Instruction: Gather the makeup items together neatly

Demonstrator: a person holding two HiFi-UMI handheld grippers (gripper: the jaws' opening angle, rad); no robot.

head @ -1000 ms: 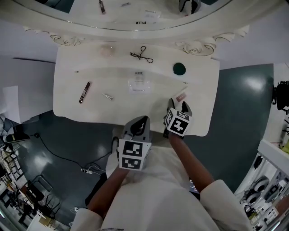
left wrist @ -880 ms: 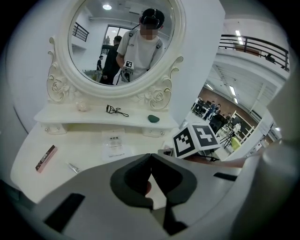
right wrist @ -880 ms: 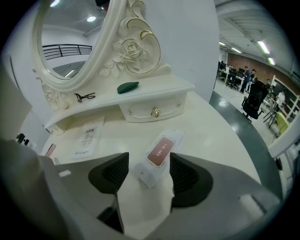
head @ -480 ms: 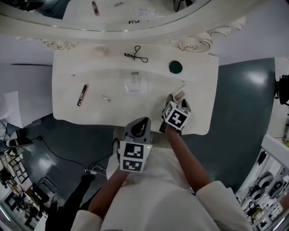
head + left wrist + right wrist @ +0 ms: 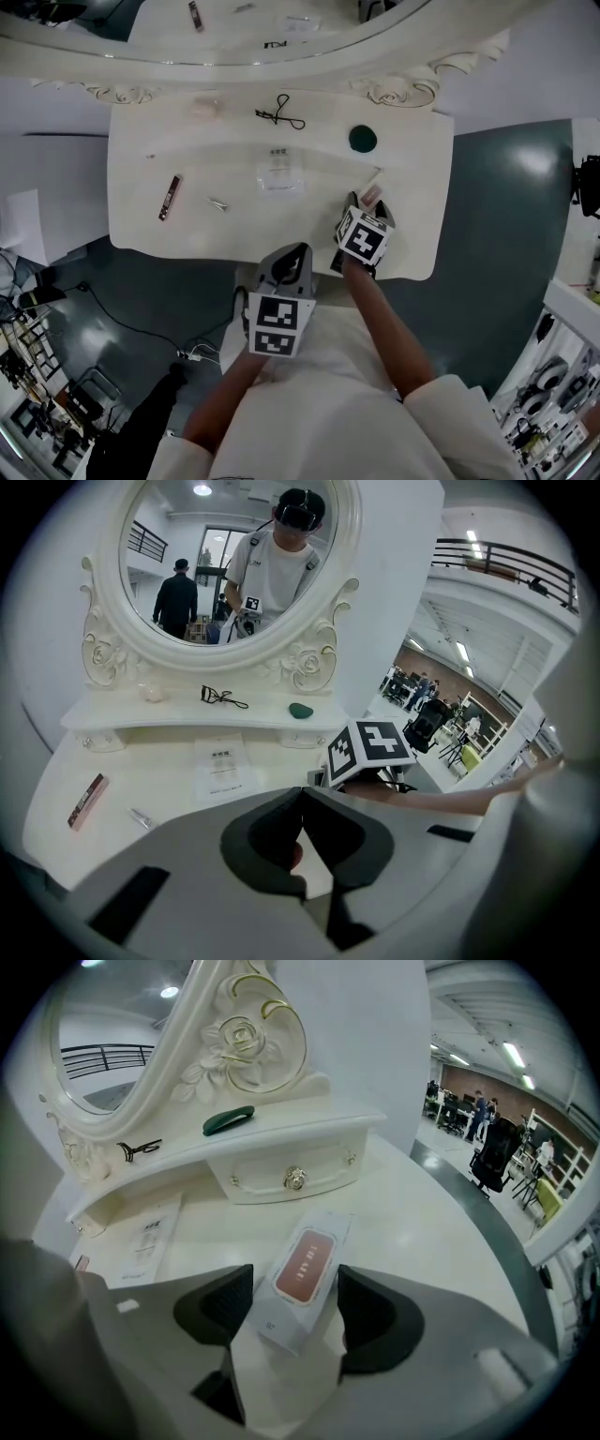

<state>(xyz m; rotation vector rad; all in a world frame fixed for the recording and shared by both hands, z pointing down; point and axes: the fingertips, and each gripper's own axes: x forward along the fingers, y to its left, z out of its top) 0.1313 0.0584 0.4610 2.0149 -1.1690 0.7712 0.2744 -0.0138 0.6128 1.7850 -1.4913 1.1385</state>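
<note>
Makeup items lie scattered on the desk (image 5: 141, 220), and nothing looks gathered yet. The landmark is the sheet (image 5: 281, 174) at mid-desk.
- The curler (image 5: 281, 111) is behind the sheet on the raised shelf.
- The green pad (image 5: 363, 139) is behind and right of the sheet.
- The pink puff (image 5: 204, 108) is behind and left of the sheet.
- The tube (image 5: 170, 196) is well left of the sheet.
- A small silver bit (image 5: 217, 202) is left-front of the sheet.
- The packet (image 5: 307, 1265) is right-front of the sheet. It lies flat on the desk, a bit skewed, with its long axis running away from the right gripper's camera.

The right gripper (image 5: 294, 1288) sits low over the desk with its jaws open, one on each side of the packet. It is probably lined up this way so that closing pinches the packet across its narrow width. The near half of the packet lies between the jaws. The far end pokes out past the tips toward the drawer (image 5: 295, 1177).

The jaw on the sheet side is just beside the packet's edge, maybe touching, but contact cannot be confirmed. The other jaw shows a small gap. The packet is not gripped yet. It looks thin and flat, so the pinch may slide over it unless the jaws go right down to the desk.

The left gripper (image 5: 300, 799) hangs off the desk's front edge, in front of the sheet. Its jaws are closed tip to tip with nothing of the task's between them. It seems parked there to leave the right gripper room.
</note>
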